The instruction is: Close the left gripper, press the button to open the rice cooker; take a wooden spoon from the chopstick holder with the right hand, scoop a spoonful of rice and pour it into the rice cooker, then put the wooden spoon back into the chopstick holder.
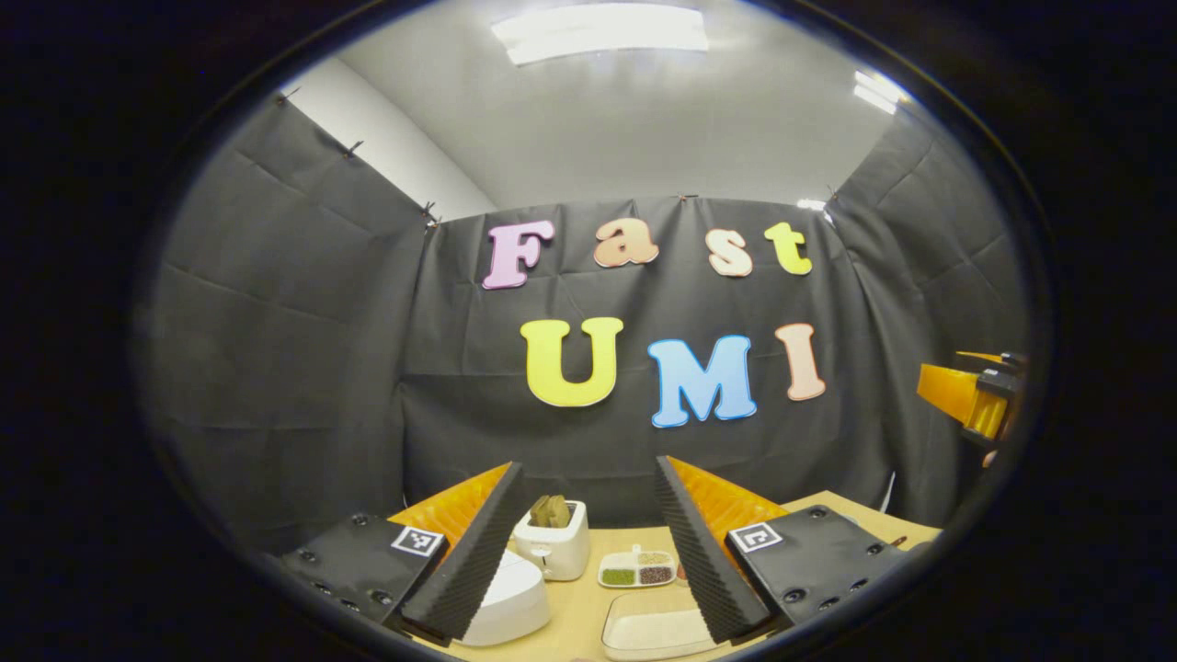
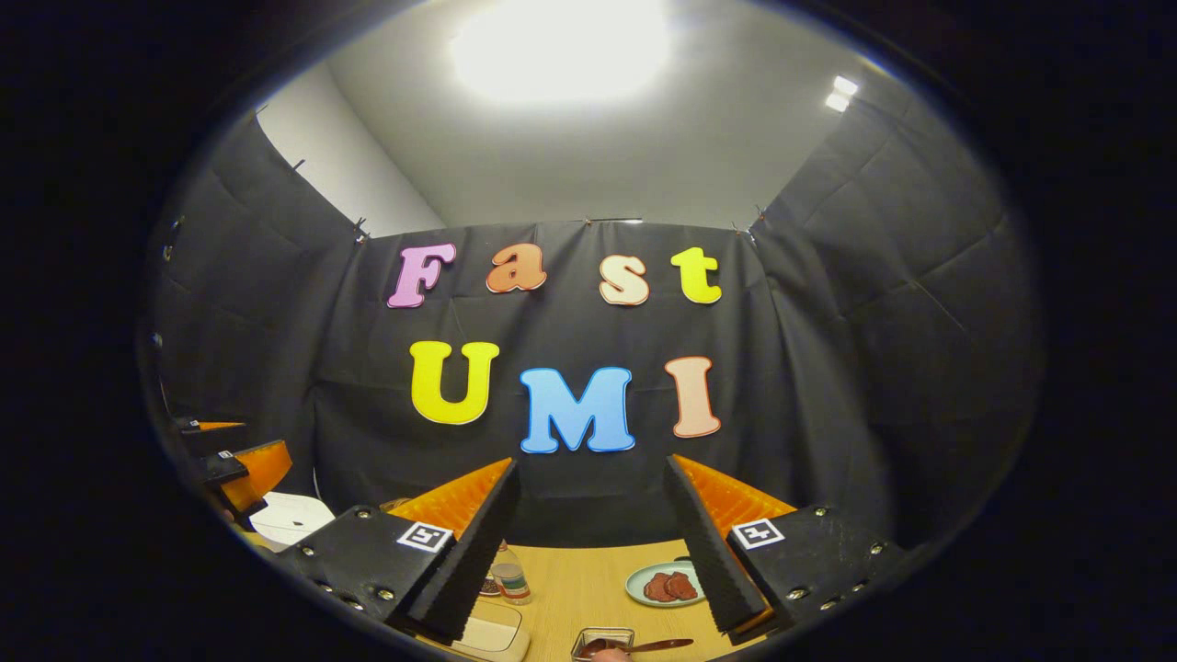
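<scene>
In the left gripper view the white rice cooker [image 1: 506, 602] sits low on the wooden table with its lid down, partly behind my left finger. Behind it stands the white chopstick holder [image 1: 554, 550] with wooden utensils [image 1: 551, 510] sticking out of it. A shallow white tray [image 1: 648, 633] of pale grains lies in front. My left gripper [image 1: 588, 464] is open, raised above these things and holding nothing. My right gripper [image 2: 590, 462] is open too and holds nothing. The rice cooker [image 2: 290, 519] appears at the far left of the right gripper view.
A divided dish [image 1: 637, 570] of coloured grains sits beside the holder. The right gripper view shows a small bottle [image 2: 508, 579], a plate of red slices [image 2: 664, 584], a small clear box [image 2: 602, 644] with a spoon [image 2: 657, 645] and a white tray [image 2: 487, 634]. Black cloth walls surround the table.
</scene>
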Demonstrator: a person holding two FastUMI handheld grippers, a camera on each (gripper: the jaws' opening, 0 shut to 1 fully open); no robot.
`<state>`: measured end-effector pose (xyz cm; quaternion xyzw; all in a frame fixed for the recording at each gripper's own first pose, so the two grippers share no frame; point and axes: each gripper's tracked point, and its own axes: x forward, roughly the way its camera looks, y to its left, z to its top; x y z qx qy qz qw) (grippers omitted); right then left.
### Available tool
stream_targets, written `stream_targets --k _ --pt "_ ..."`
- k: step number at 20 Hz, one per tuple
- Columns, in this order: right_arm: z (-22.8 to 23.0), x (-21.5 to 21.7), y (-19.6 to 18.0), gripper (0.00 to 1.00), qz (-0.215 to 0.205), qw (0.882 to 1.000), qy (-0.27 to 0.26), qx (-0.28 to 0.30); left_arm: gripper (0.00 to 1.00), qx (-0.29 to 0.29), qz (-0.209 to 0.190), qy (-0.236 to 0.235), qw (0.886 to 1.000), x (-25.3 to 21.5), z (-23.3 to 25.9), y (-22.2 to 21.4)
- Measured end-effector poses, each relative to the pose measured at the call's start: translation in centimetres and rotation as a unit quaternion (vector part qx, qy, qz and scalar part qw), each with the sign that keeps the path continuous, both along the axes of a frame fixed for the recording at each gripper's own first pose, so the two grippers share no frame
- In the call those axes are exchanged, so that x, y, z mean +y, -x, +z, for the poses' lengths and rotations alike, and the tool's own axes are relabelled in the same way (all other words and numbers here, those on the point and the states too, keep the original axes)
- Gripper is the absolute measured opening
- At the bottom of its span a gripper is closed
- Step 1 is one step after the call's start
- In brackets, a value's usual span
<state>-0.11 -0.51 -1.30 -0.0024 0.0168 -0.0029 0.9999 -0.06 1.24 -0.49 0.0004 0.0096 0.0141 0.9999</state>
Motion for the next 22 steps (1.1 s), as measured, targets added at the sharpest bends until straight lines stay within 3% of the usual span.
stream_targets --k 9,16,20,21,22 --pt "-0.3 0.5 -0.6 0.95 0.005 1.000 0.002 0.003 0.97 0.007 -0.003 0.000 1.000 0.4 -0.4 -0.7" --pt "-0.4 1.1 -0.5 0.95 0.000 1.000 0.008 0.004 0.96 0.016 0.014 0.013 1.000 3.8 -1.6 -1.4" --pt "-0.8 1.7 -0.1 0.95 -0.007 1.000 0.012 0.008 0.67 0.018 0.033 0.006 0.999 7.4 -2.4 -2.2" --pt "-0.8 1.8 -0.1 0.95 -0.009 1.000 0.012 0.009 0.49 0.021 0.037 0.005 0.999 8.4 -2.6 -2.6" --pt "-1.0 2.0 0.0 0.95 -0.012 1.000 0.012 0.010 0.42 0.025 0.039 0.006 0.999 9.2 -3.2 -2.8"
